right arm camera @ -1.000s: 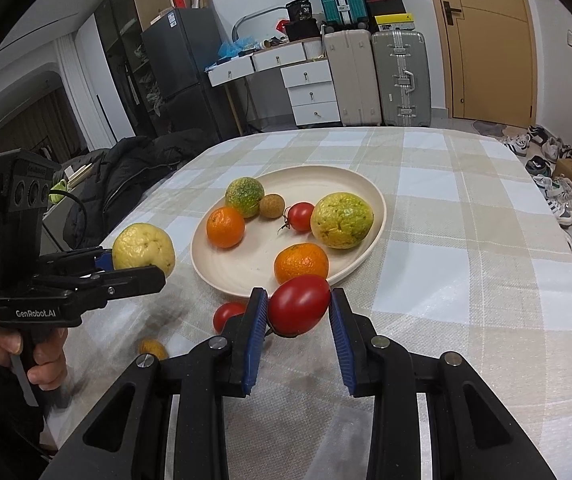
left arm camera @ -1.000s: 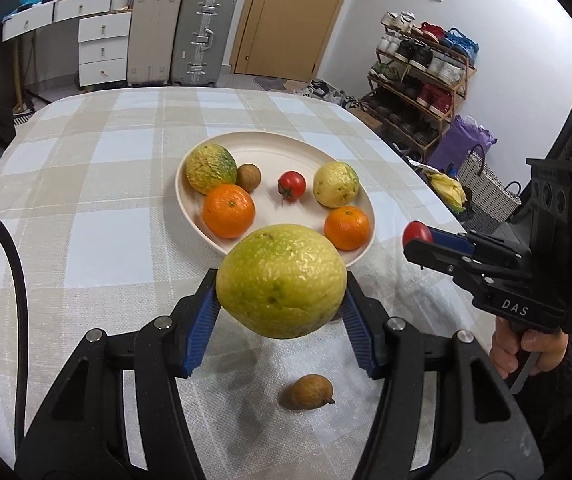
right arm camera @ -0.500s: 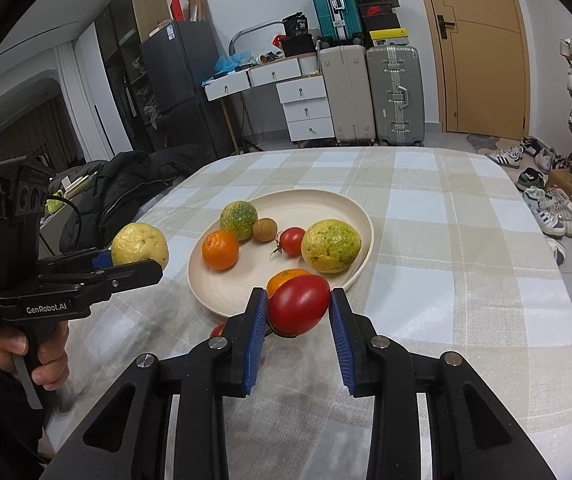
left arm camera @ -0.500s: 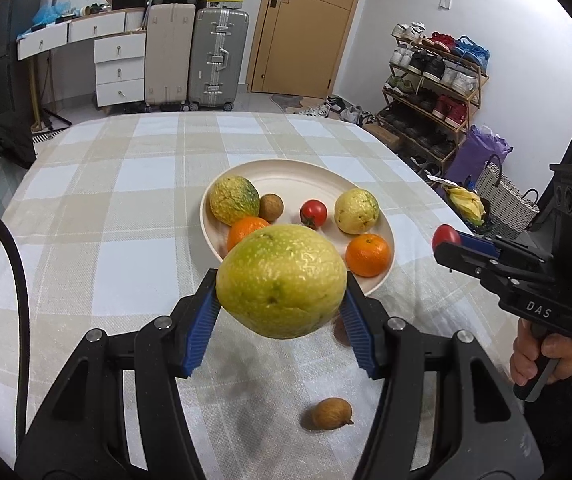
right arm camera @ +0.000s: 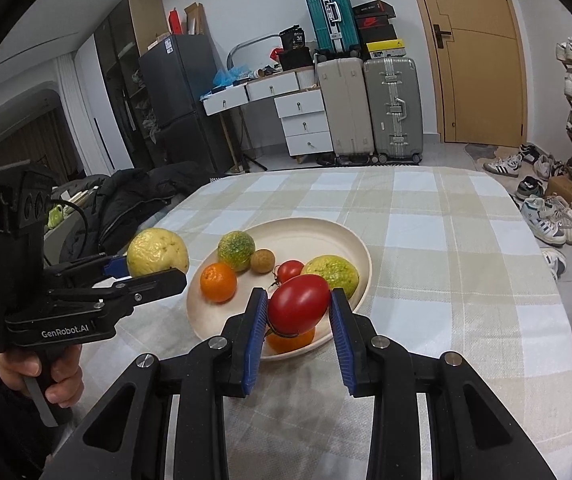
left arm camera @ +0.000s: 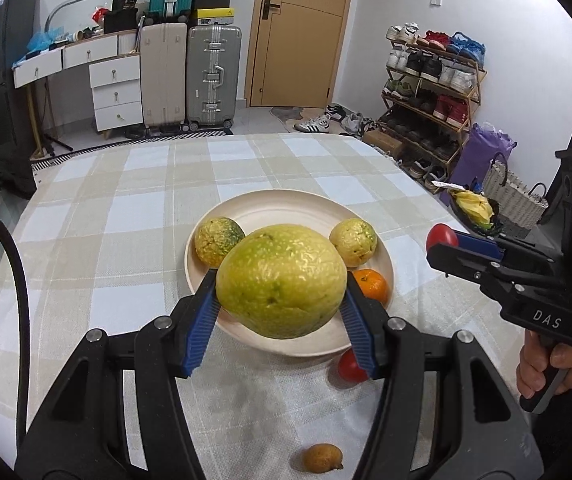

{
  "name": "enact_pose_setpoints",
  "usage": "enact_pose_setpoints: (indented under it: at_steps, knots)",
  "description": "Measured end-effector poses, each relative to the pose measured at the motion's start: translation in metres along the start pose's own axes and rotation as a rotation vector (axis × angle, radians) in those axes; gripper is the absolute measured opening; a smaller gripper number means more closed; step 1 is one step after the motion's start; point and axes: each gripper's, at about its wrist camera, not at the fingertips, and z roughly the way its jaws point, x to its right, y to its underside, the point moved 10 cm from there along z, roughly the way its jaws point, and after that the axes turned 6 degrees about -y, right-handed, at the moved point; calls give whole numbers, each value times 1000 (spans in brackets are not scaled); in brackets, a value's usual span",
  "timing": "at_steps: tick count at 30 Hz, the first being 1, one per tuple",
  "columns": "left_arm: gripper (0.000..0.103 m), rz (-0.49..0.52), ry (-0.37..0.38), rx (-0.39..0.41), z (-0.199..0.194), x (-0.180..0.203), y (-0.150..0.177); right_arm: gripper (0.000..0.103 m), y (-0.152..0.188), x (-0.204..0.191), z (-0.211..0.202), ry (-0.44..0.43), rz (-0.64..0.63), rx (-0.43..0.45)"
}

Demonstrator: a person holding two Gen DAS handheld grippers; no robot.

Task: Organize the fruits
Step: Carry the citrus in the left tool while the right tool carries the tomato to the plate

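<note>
1. Big guava (left arm camera: 281, 280): yellow-green, wrinkled skin, held up in the air, in front of the plate in the left view.
2. Large tomato (right arm camera: 298, 303): red, oval, glossy, also held aloft, at the plate's near edge in the right view.
3. Plate (right arm camera: 350, 240): cream, round, shallow, on the checked cloth.
4. In the plate: a green-mottled fruit (right arm camera: 236, 250) at the back left, a small brown fruit (right arm camera: 262, 261) just beside it, an orange (right arm camera: 218, 282), a small stemmed tomato (right arm camera: 290, 270), a yellow-green fruit (right arm camera: 336, 272) and a second orange (left arm camera: 372, 286) near the front rim.
5. On the cloth: a small tomato (left arm camera: 350, 366) just outside the rim, a little brown fruit (left arm camera: 322, 457) nearer the camera.
</note>
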Motion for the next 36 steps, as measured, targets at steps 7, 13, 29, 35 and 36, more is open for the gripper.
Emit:
enact_pose_setpoints:
  at_steps: [7, 13, 29, 35, 36]
  knots:
    - [56, 11, -11, -9, 18, 1, -9, 32, -2, 7, 10, 21, -5, -17]
    - [56, 15, -16, -29, 36, 1, -9, 32, -3, 16, 16, 16, 31, -23]
    - [56, 80, 7, -63, 73, 18, 0, 32, 1, 20, 42, 22, 14, -69]
    - [56, 95, 30, -67, 73, 27, 2, 33, 5, 22, 45, 24, 18, -75]
    - [56, 97, 34, -70, 73, 29, 2, 33, 5, 21, 46, 25, 17, -75]
